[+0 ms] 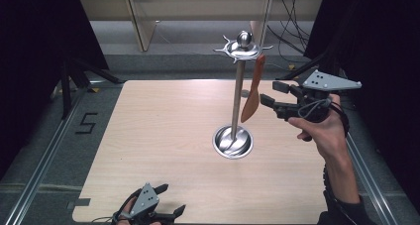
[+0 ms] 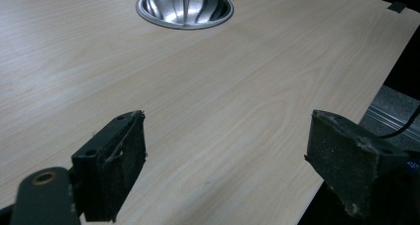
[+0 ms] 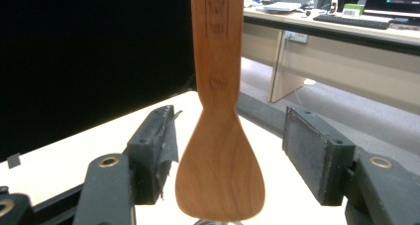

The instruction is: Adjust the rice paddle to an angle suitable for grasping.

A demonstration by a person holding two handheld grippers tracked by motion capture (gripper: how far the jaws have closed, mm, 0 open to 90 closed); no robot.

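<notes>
A wooden spatula [image 1: 252,93] hung from the top ring of a steel stand [image 1: 236,98] on the desk [image 1: 163,136]. The right tool [image 1: 271,93] was wide open beside the spatula's blade, jaws either side, not touching. The left tool [image 1: 169,200] sat open and empty at the desk's near edge.

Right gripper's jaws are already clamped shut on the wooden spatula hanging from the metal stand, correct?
Not clamped. The right gripper has its jaws open on either side of the brown wooden spatula, with gaps visible in the right gripper view. The spatula does hang from the metal stand.
</notes>
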